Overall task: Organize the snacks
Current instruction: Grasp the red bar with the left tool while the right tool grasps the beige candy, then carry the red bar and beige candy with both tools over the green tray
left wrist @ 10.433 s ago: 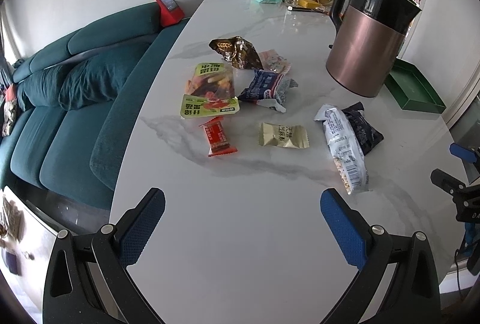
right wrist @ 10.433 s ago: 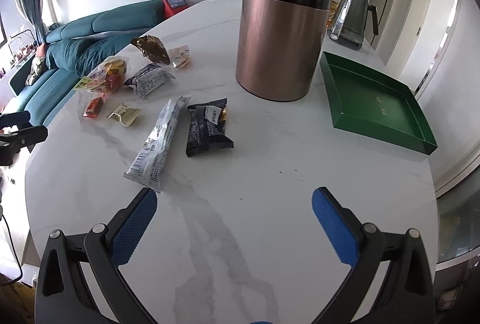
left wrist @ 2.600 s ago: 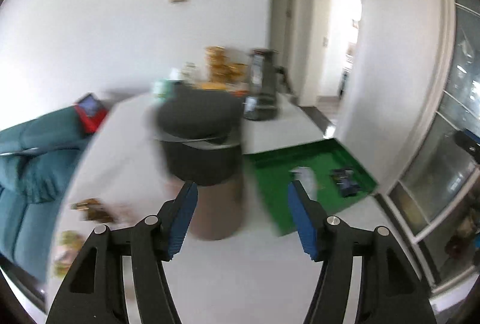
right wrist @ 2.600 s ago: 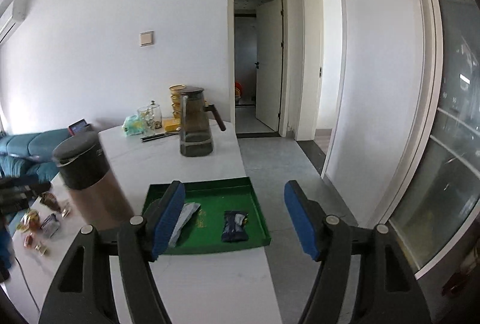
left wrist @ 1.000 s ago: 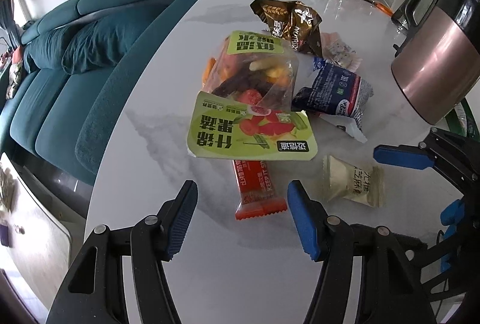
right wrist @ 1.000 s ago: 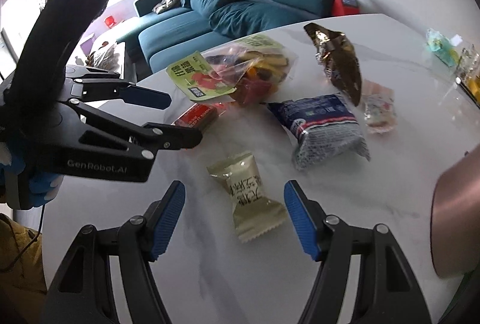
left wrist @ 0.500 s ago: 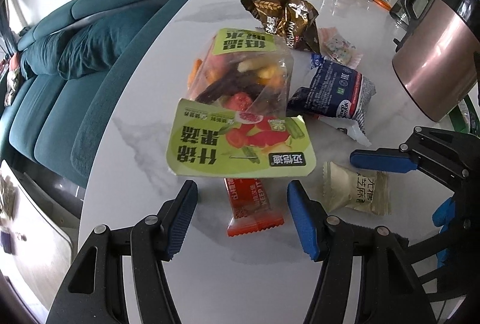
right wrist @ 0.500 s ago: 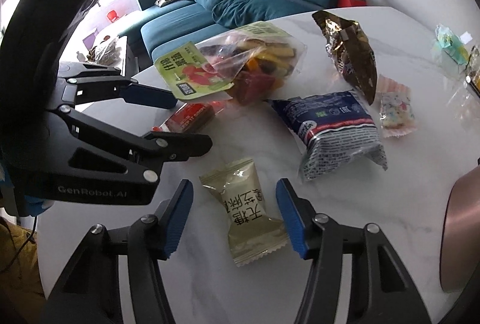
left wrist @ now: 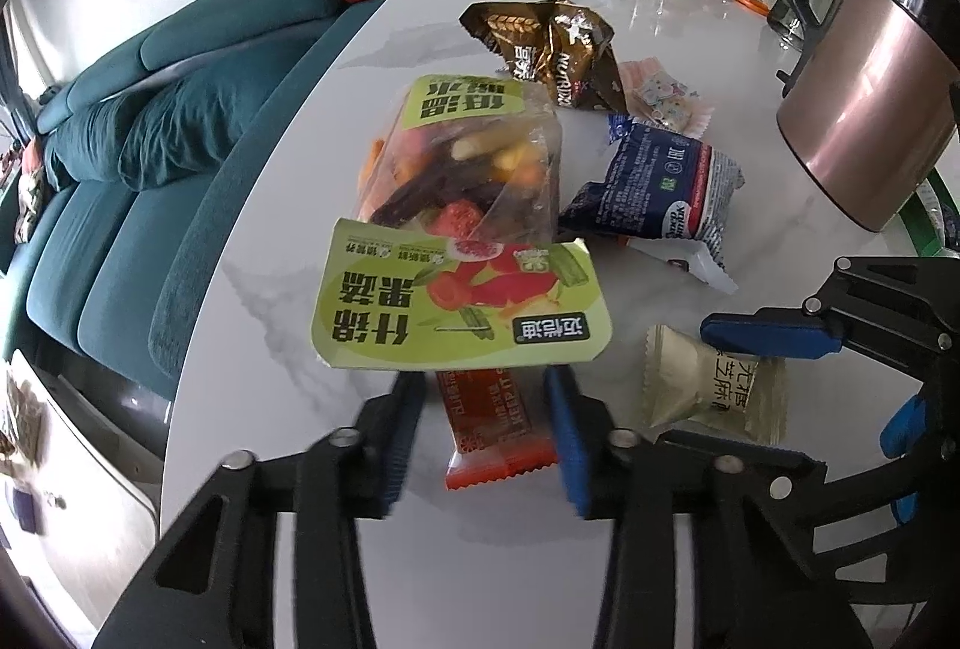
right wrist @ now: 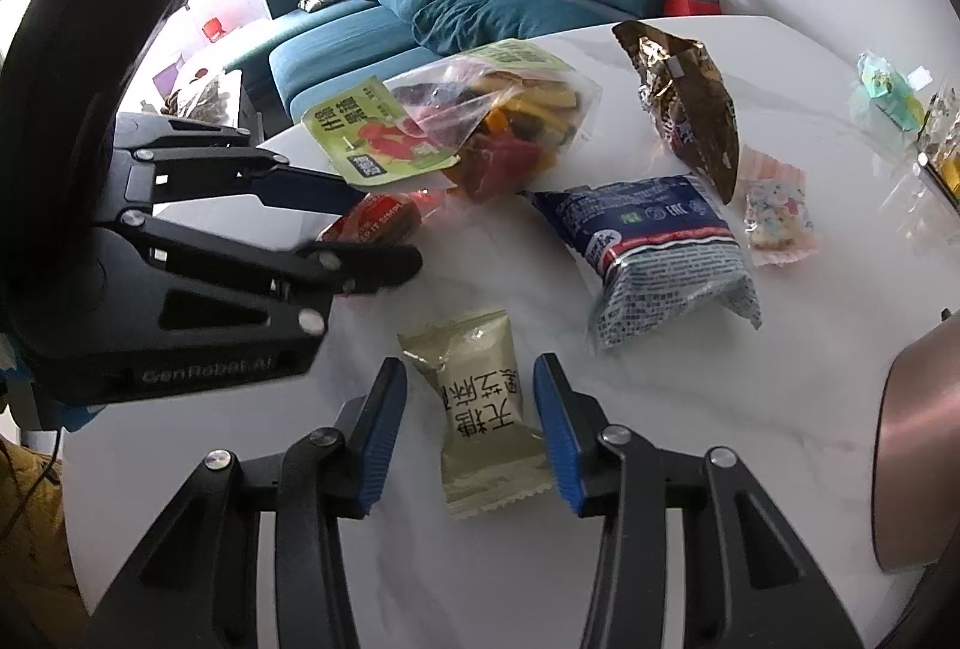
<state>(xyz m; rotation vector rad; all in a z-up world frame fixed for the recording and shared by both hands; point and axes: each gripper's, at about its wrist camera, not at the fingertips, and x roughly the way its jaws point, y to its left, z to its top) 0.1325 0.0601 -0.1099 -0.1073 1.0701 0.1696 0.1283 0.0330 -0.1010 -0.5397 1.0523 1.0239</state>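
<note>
**Both tools closing around small snack packets**

The left tool [left wrist: 486, 430] points down at the marble worktop [left wrist: 540, 577] with a red snack bar [left wrist: 489, 424] lying between its blue pads. Its jaws have just been closing; a gap shows on each side of the bar, so the pads do not yet press on it. The bar's far end lies under the edge of a green-labelled bag of mixed dried fruit [left wrist: 462, 253].

The right tool [right wrist: 471, 430] straddles a beige wrapped sweet [right wrist: 483, 412], which lies flat on the worktop. Its jaws have also just been closing and stand apart, just beside the wrapper's edges.

Beyond these lie a blue-and-white packet [right wrist: 657, 253], a brown foil bag [right wrist: 690, 108] and a small pink-edged packet [right wrist: 777, 217]. A copper-coloured kettle [left wrist: 864, 108] stands near them, and a teal sofa [left wrist: 138, 156] runs along the worktop's far side.
</note>
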